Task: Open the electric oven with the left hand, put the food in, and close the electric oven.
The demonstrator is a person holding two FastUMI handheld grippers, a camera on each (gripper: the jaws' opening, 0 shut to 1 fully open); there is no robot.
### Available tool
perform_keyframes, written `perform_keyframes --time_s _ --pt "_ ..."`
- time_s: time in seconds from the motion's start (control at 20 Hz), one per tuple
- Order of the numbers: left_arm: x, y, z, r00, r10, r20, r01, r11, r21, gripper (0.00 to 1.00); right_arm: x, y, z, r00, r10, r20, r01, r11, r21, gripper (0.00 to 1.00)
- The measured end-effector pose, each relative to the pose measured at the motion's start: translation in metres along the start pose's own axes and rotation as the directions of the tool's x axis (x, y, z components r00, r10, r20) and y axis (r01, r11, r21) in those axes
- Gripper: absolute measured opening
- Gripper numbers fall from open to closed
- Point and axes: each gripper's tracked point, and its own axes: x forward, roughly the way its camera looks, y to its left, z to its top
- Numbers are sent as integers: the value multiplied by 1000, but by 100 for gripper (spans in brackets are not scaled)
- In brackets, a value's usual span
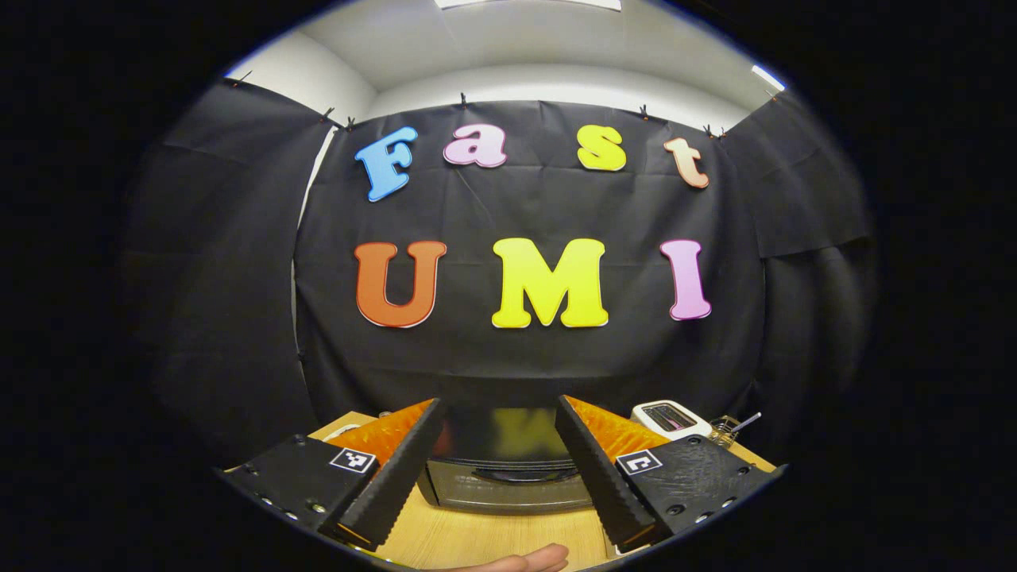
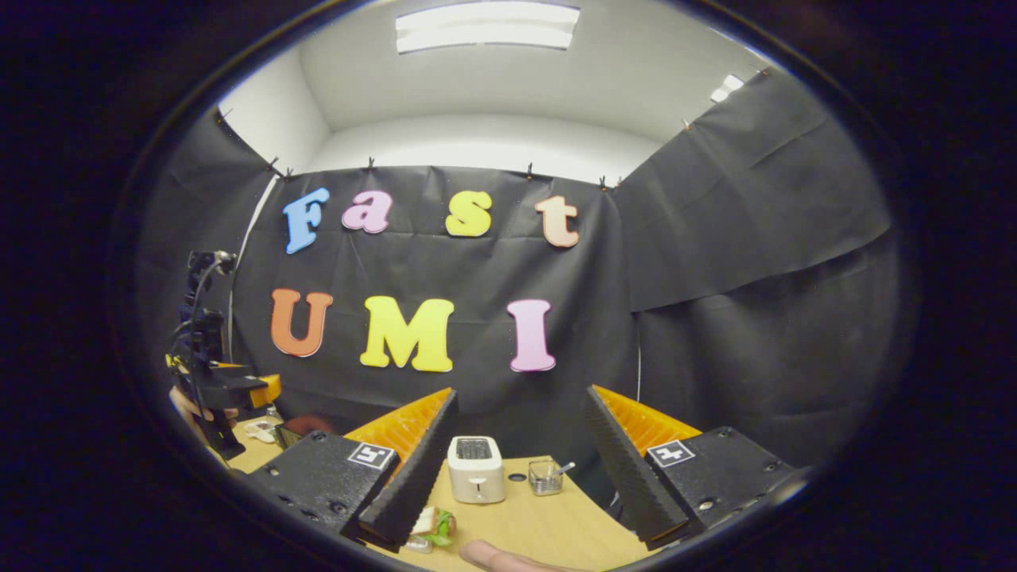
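Observation:
A dark electric oven (image 1: 500, 465) with its glass door closed stands on the wooden table (image 1: 493, 540), straight ahead of my left gripper (image 1: 493, 516), which hovers open in front of it with nothing between its fingers. In the right gripper view a sandwich (image 2: 433, 524) with green lettuce lies on a small plate near the table's front, just beside the left finger of my open right gripper (image 2: 516, 524). Far left in that view the left gripper (image 2: 238, 389) hangs in a hand, near a corner of the oven (image 2: 290, 433).
A white toaster (image 2: 476, 469) stands at the back of the table, with a small glass (image 2: 545, 476) holding a spoon to its right. Both also lie right of the oven as the toaster (image 1: 671, 417) and glass (image 1: 723, 430). A fingertip (image 1: 540, 558) pokes in below.

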Motion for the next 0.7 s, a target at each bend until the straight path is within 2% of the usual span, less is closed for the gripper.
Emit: perform_keyframes --time_s 0.1,0.15,0.3,0.35,0.4,0.65,0.7 --pt "31 -10 -23 999 -13 -47 14 1000 6 94 0 -5 -2 1000 -2 16 2 1000 1 89" --pt "44 -19 -36 996 -31 -78 31 1000 2 94 0 -7 -3 1000 0 16 0 1000 7 100" --pt "79 -27 -74 985 -35 -166 38 999 17 95 1 -13 -16 1000 1 -5 -1 1000 14 100" --pt "88 -29 -86 980 -31 -196 35 999 17 95 1 -13 -19 1000 4 -14 -3 1000 16 89" --pt "94 -31 -101 972 -33 -235 38 999 16 95 0 -13 -23 1000 5 -19 -5 1000 19 100" --pt "103 -33 -141 937 -16 -348 36 998 50 96 1 -13 -29 999 20 -29 -19 999 30 100" --pt "102 -35 -148 929 -23 -369 43 998 45 95 1 -14 -29 999 17 -28 -16 999 28 90"
